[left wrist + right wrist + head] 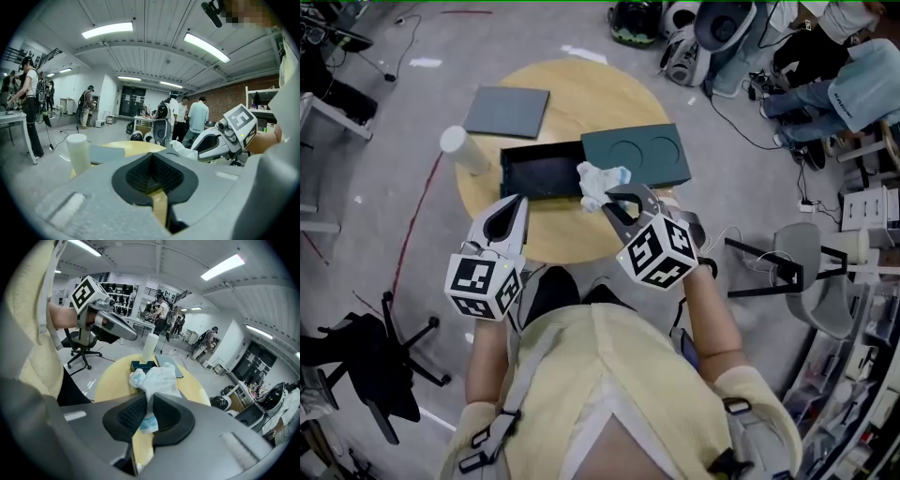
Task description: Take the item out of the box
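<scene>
A crumpled white packet with blue print (600, 183) (157, 378) hangs above the round wooden table (558, 84), just past the open dark box's (539, 172) right end. My right gripper (612, 202) (146, 412) is shut on the packet's lower end. The box's dark green lid (637, 157) lies beside it on the right. My left gripper (504, 220) (152, 180) hovers over the table's near edge, left of the right one, shut with nothing between its pads.
A white cylinder (461, 147) (78, 152) stands at the table's left edge next to the box. A flat grey board (507, 111) lies at the back left. Chairs, cables and equipment surround the table; several people stand in the room beyond.
</scene>
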{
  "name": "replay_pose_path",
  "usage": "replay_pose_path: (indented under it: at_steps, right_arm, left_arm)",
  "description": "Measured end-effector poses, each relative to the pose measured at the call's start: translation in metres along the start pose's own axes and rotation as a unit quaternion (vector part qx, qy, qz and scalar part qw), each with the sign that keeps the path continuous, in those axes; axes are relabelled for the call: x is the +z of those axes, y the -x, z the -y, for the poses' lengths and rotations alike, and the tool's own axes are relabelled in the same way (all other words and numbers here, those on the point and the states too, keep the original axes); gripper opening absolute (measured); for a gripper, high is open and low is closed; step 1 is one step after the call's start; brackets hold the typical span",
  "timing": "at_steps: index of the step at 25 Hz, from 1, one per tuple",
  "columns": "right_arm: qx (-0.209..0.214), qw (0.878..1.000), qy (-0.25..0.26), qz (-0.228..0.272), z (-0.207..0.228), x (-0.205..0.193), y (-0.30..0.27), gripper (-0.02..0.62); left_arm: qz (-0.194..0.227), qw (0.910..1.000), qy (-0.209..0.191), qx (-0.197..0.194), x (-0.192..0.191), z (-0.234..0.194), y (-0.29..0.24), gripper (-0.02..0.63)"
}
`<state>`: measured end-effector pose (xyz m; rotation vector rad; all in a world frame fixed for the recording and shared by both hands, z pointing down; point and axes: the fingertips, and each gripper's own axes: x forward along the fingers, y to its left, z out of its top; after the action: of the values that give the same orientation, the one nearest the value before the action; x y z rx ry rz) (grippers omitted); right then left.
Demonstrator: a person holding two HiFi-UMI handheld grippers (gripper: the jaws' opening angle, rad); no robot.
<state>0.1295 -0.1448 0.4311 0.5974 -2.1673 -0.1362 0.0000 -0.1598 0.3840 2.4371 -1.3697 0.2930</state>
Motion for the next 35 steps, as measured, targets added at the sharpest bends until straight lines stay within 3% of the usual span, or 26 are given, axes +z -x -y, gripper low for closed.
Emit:
replay_pose_path:
  at_steps: [13,25,35]
  right_arm:
    - [-0.025,0.997,-0.068,0.024,0.009,-0.018,0.035,0.044]
    - [-0.007,0.983,-0.165,0.082,0.014,-0.012,0.046,0.041]
    - [-0.014,0.98,-0.176,0.09,0.02,-0.006,0.045,0.04]
  left_arm:
    - [-0.002,1.0,-0.005,0.003,-0.001,0.011,0.008,0.0]
    - [0.001,1.0,0.0,0.009,-0.001,0.003,0.011,0.0]
    - [0.003,0.9999,-0.001,0.012,0.005,-0.004,0.013,0.0]
